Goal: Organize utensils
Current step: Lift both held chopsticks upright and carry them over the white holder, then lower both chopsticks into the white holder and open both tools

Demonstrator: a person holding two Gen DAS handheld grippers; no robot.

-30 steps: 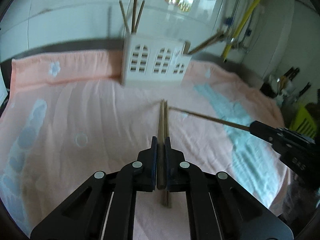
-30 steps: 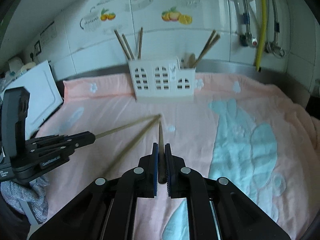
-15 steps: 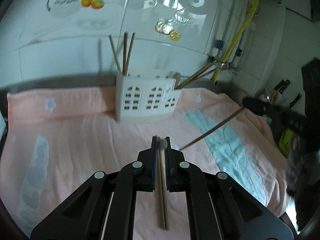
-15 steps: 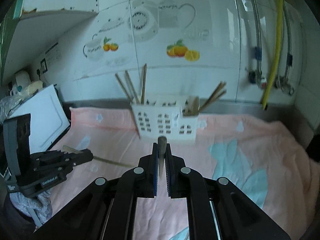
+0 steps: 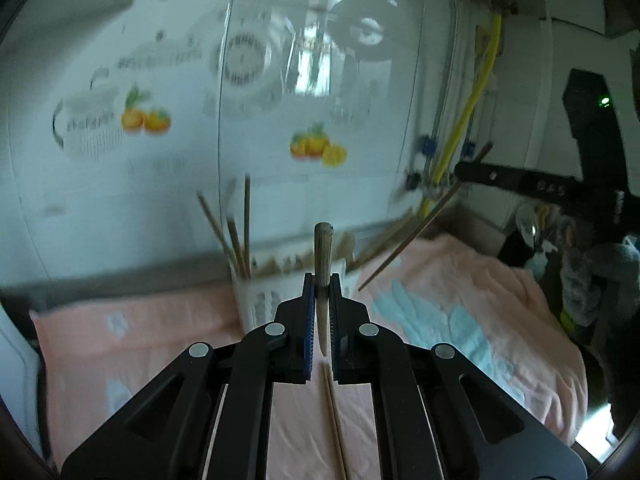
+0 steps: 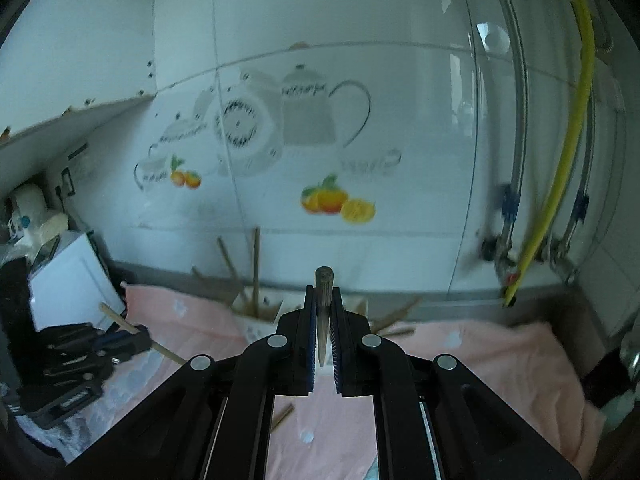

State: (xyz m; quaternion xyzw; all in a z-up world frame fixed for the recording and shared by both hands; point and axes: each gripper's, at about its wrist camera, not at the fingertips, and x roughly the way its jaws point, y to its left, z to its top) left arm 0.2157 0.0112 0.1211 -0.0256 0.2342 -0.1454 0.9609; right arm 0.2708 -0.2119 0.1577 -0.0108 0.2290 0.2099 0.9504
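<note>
Both grippers have risen off the pink towel (image 5: 140, 344); tiled wall (image 6: 360, 80) now filling the views.
Left gripper (image 5: 322, 280) clamping a chopstick (image 5: 322, 264) end-on, tip downward; right gripper (image 6: 323, 294) likewise clamping its chopstick (image 6: 323, 296).

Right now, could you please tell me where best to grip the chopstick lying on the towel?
Take the chopstick along its shaft, from above, jaws across its length: it is thin, straight and lies flat on the soft pink towel, so only its long sides offer purchase.

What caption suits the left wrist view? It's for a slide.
Left gripper shut on a chopstick, raised before the white holder on the pink towel.
</note>
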